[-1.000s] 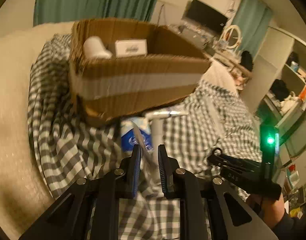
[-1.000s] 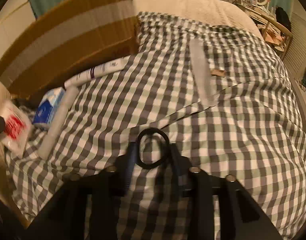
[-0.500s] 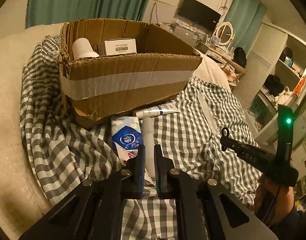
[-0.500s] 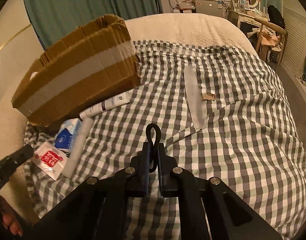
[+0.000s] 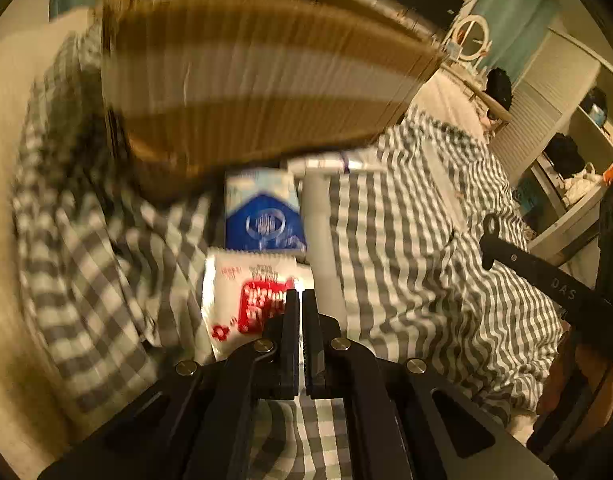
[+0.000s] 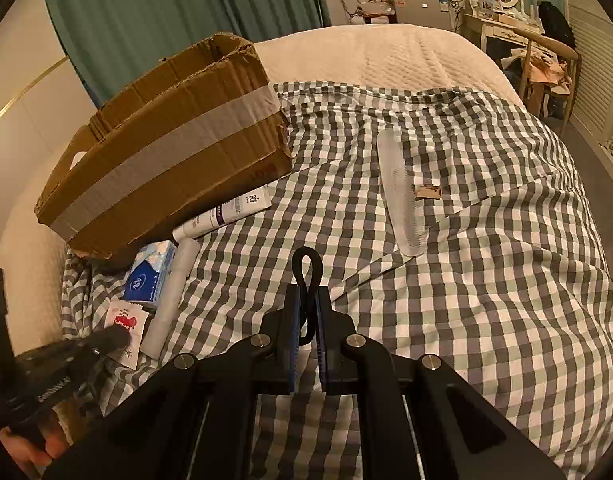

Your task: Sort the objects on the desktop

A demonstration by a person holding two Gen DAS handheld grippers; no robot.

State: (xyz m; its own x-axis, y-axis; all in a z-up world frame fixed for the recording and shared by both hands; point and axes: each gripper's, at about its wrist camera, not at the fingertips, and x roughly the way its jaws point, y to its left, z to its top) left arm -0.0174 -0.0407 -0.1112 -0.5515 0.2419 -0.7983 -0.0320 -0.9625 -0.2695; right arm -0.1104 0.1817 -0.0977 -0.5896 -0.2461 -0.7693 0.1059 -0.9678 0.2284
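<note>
Left claw (image 5: 301, 296) has dropped onto the red-printed sachet (image 5: 250, 300).

A black elastic hair loop (image 6: 306, 280) is held upright, pinched at its lower end, above the checked bedspread (image 6: 486, 280).

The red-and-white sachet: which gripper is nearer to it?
Left. The left gripper has its tips right over the red-and-white sachet; the right gripper, shut on a black hair tie, sits off to its right.

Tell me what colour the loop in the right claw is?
Black: the thin rubbery loop, clearest in the right wrist view.
</note>
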